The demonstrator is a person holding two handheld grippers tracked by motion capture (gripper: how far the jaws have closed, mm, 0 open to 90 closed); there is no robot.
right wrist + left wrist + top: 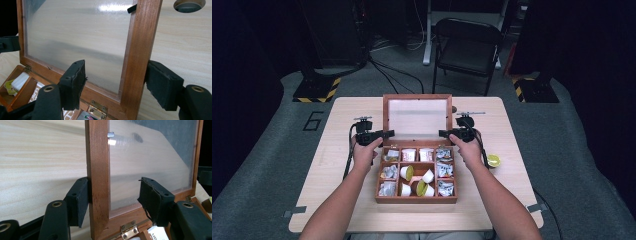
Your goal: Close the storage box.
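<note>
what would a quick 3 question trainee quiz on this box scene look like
1. True or false: the wooden box's lid stands open.
2. Which part does the left gripper straddle? A) lid's side frame B) brass hinge C) a pod
3. Fill in: the loose yellow-green pod lies on the table, on the box's ____ side.

Key: 1 true. 2 A; one jaw is outside the frame, the other in front of the pane, not closed on it. 3 right, near the right gripper.

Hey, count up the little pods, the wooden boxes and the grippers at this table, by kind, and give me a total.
Pods: 5, four in the box, one on the table to its right
Wooden box: 1
Grippers: 2, the left gripper and the right gripper
Total: 8
</note>
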